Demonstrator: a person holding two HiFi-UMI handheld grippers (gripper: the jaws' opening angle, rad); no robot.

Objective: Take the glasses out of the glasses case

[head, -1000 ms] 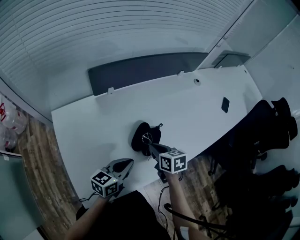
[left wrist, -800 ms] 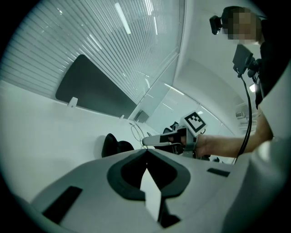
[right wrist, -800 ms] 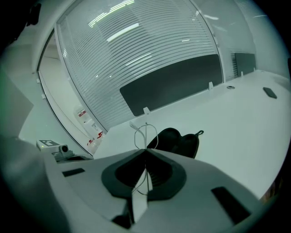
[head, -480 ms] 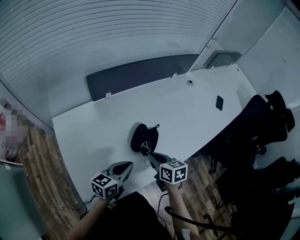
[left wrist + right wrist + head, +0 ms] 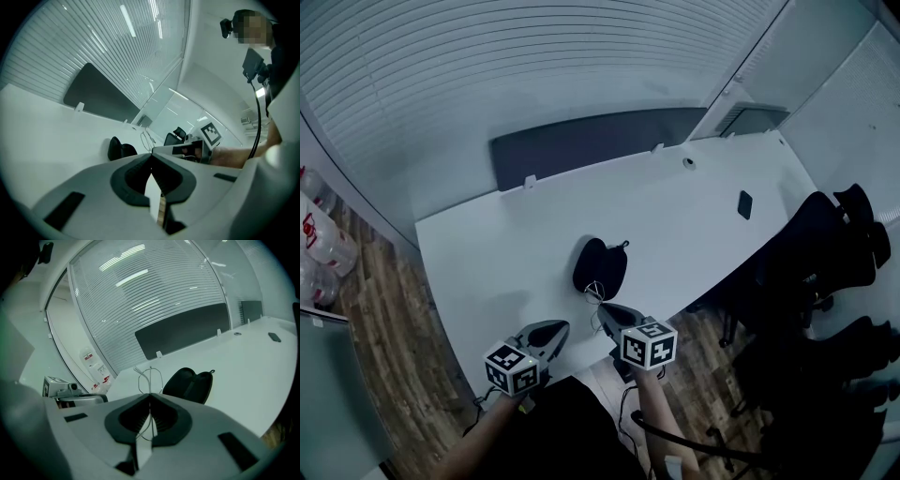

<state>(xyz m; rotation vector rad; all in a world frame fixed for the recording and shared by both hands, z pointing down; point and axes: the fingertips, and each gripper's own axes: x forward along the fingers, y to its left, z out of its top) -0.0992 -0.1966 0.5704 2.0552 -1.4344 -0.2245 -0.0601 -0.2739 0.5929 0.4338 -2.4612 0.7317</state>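
**Carry the wire frame clear without twisting it**

The white table (image 5: pixel 703 211) has the glasses case (image 5: pixel 602 266) near its front edge, about midway along. The case is black and lies open and flat.

The left gripper (image 5: pixel 557 326) hovers at that front edge, to the left of the case. Its jaws are pressed together with nothing between them.

The right gripper (image 5: pixel 603 308) sits at the front edge just short of the case. Its jaws are pinched almost fully together on the thin wire glasses (image 5: pixel 150 376), which stick out past the tips toward the case. The glasses appear to be out of the case's hollow, between it and the table's front edge. Whether any part touches the table or the case rim cannot be told.

The removal looks nearly finished, and what likely remains is carrying the glasses clear and setting them down.

- **Grip:** the hold is a small bite on springy wire, so the move should be slow and the wrist should not roll.
- **Set-down:** a bare patch of table beside the case suits best, with the jaws parting only once the frame rests there.
- **Left gripper:** it is free and could pin the case if the case drags.
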